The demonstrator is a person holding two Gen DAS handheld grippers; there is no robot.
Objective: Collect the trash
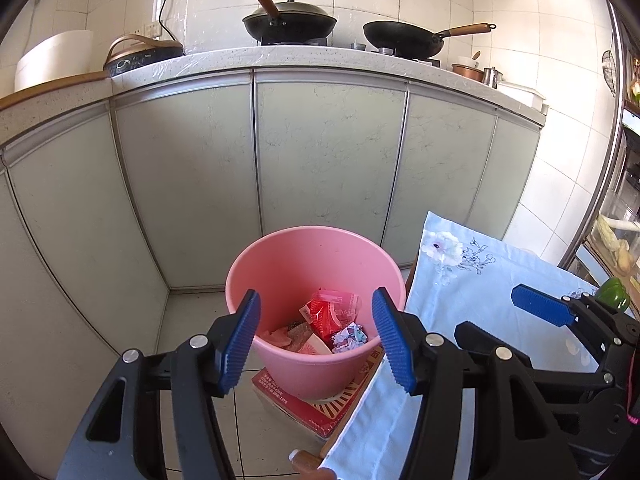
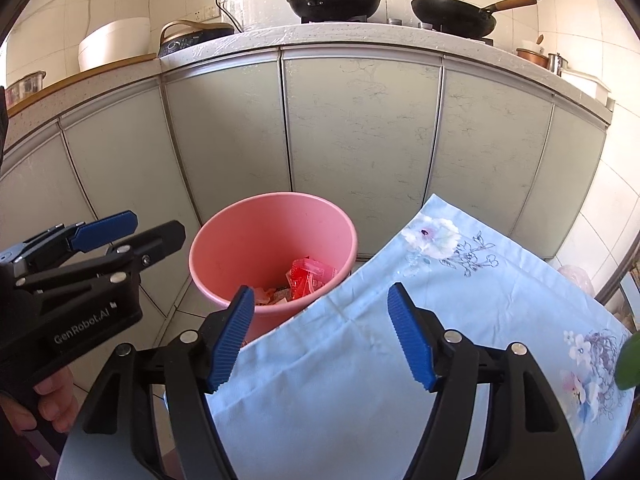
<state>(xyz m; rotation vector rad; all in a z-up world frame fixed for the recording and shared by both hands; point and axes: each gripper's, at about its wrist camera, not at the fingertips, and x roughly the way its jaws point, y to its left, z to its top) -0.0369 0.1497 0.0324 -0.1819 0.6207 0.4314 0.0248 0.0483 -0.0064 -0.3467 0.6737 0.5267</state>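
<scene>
A pink bucket [image 1: 312, 268] stands on a red box on the floor in front of the kitchen cabinets. Inside it lie a red wrapper [image 1: 326, 312], a crumpled paper ball [image 1: 352, 336] and other scraps. My left gripper [image 1: 320, 338] hangs above the bucket's near rim, open, with nothing between its blue pads. My right gripper [image 2: 322, 336] is open and empty too, over the edge of a light blue flowered cloth [image 2: 420, 340] on a table. In the right wrist view the bucket [image 2: 260, 240] is left of the cloth and the left gripper [image 2: 128, 232] shows at the far left.
Grey-green cabinet doors [image 1: 328, 152] close off the back. On the counter above sit two black woks [image 1: 290, 20], a white pot [image 1: 56, 60] and a cooker. A green pepper [image 1: 614, 294] lies at the cloth's right edge. The red box [image 1: 316, 408] juts out under the bucket.
</scene>
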